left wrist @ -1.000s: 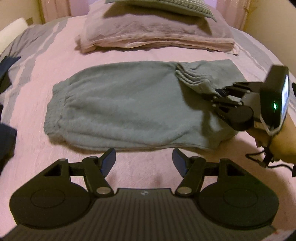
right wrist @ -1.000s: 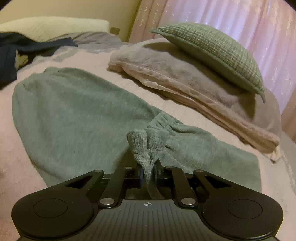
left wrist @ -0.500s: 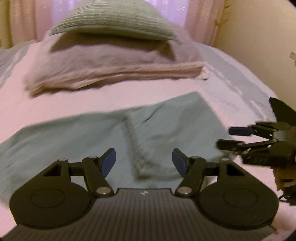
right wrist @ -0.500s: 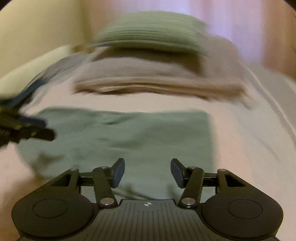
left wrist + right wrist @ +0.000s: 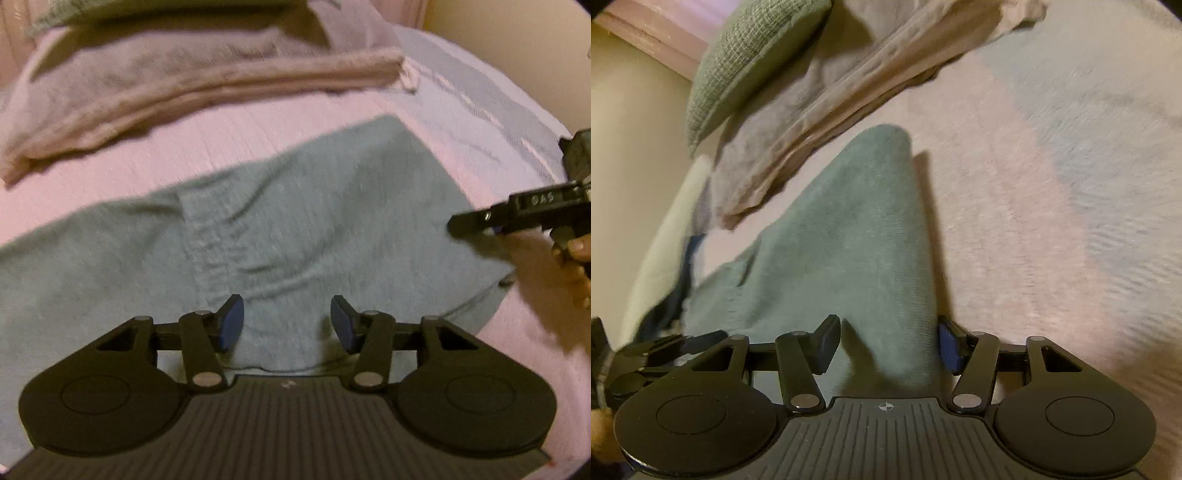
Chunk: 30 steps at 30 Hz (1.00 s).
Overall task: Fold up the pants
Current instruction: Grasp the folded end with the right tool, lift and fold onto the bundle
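Note:
The green fleece pants lie folded over on the pink bedspread, with a ribbed cuff band across their middle. My left gripper hovers over their near edge; its jaws are closing, with fabric beneath them but not pinched. My right gripper reaches in from the right, held by a person's hand. In the right wrist view the pants taper away from my right gripper. Their folded end sits between its closing jaws, with a gap at the left pad. The left gripper shows at the lower left.
A stack of grey-pink pillows lies behind the pants, with a green knit cushion on top. A dark blue garment lies at the far side of the bed. A cream wall borders the bed on the right.
The right gripper, shut on the cuffs a second ago, has let them go and opened. Both grippers have moved along the pants to their folded end. The right one has rolled; the left jaws have narrowed.

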Each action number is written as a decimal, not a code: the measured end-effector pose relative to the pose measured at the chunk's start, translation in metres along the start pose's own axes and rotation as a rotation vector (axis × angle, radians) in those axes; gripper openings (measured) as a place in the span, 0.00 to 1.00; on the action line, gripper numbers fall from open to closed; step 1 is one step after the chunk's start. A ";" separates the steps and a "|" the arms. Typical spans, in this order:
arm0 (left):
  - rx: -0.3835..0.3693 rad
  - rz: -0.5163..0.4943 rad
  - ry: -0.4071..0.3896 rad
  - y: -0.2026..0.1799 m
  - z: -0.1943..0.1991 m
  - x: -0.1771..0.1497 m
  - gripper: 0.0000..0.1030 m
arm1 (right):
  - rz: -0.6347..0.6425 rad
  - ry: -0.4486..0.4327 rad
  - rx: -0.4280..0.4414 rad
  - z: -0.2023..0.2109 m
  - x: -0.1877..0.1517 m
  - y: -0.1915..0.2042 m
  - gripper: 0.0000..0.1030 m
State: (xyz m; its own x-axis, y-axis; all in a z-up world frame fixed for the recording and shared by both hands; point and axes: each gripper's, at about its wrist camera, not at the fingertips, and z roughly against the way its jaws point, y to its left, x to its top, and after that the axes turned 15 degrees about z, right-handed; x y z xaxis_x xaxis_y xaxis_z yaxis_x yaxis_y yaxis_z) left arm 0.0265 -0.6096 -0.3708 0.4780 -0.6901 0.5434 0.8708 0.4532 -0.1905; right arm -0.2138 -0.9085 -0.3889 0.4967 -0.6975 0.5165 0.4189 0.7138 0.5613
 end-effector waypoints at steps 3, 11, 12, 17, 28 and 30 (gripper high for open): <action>0.031 -0.029 0.010 -0.002 -0.004 -0.004 0.47 | -0.011 0.044 -0.001 -0.007 0.008 -0.005 0.22; 0.068 -0.076 0.044 -0.036 -0.020 -0.015 0.46 | -0.004 0.017 0.078 0.038 0.024 -0.014 0.10; 0.060 -0.079 0.047 -0.045 -0.018 -0.016 0.46 | 0.007 0.020 0.078 0.047 0.026 -0.015 0.10; 0.008 -0.063 0.043 -0.101 -0.016 -0.021 0.46 | 0.005 0.014 0.030 0.110 0.027 -0.036 0.09; -0.240 -0.124 0.053 -0.230 -0.012 -0.025 0.47 | -0.072 -0.020 -0.245 0.259 0.008 -0.074 0.10; -0.243 -0.121 0.045 -0.230 -0.004 -0.028 0.47 | -0.020 -0.003 -0.297 0.252 0.011 -0.049 0.10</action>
State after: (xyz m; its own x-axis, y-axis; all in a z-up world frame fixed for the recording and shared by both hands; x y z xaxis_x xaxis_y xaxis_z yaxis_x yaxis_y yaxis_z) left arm -0.1864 -0.6967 -0.3451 0.3686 -0.7579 0.5383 0.9213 0.2208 -0.3200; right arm -0.4202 -0.9671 -0.2480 0.4841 -0.7118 0.5090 0.6328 0.6865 0.3581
